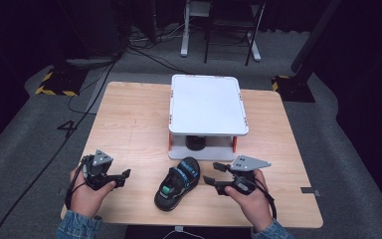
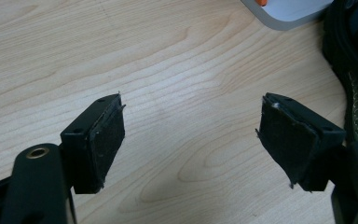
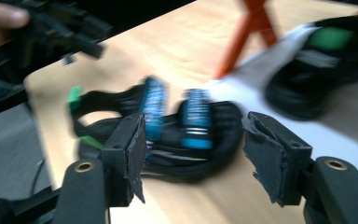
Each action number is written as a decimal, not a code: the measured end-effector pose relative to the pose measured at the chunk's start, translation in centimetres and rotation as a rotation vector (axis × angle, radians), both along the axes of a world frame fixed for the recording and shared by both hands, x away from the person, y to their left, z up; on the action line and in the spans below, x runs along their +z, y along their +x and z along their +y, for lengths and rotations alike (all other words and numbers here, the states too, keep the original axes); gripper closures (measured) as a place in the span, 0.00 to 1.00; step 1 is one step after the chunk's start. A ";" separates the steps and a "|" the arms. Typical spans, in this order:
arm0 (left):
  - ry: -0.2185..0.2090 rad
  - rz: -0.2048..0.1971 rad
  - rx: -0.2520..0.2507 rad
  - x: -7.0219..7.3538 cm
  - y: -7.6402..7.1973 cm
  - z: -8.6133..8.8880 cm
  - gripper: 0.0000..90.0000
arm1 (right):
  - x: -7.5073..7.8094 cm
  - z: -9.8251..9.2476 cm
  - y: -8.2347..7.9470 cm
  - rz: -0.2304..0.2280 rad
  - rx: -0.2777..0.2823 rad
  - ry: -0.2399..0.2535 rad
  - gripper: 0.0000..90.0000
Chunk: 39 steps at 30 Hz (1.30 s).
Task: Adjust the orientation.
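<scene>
Sandal on table, both grippers released

The wooden table [image 1: 129, 119] carries a white two-tier stand [image 1: 207, 107]; the black sandal [image 1: 177, 183] lies just before it, between left gripper [image 1: 124, 175] and right gripper [image 1: 210, 181], both with jaws apart, gripping nothing.

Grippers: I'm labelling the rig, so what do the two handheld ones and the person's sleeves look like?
Both the left gripper and right gripper are black, each topped by a grey three-cornered plate and trailing a black cable. Their jaws carry worn black pads. The sleeves are blue denim.
</scene>
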<state>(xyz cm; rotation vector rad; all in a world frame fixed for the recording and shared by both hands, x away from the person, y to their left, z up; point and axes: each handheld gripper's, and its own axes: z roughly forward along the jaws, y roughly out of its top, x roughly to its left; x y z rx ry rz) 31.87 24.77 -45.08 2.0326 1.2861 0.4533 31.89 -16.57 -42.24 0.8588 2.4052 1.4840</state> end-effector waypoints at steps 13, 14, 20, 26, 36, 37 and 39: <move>0.005 0.001 0.016 -0.1 -0.7 0.6 0.26 | -1.7 5.2 -0.4 0.012 0.081 -0.071 0.37; 0.007 0.001 0.019 -0.1 -0.7 0.7 0.26 | -2.2 5.6 0.0 0.029 0.082 -0.067 0.37; 0.004 0.006 0.036 -0.3 -1.2 1.1 0.26 | -3.3 7.5 0.9 0.079 0.086 -0.054 0.49; 0.007 0.007 0.042 -0.4 -1.3 1.4 0.26 | -3.2 8.3 1.5 0.067 0.056 -0.106 0.71; 0.004 0.011 0.034 -0.4 -1.1 1.2 0.26 | -1.4 6.5 1.1 -0.058 0.105 -0.142 0.74; 0.007 0.008 0.035 -0.4 -1.1 1.1 0.26 | -1.2 6.0 1.3 -0.064 0.094 -0.137 0.74; 0.003 0.014 0.035 -0.4 -1.0 1.0 0.26 | -0.7 4.9 1.7 -0.068 0.071 -0.119 0.74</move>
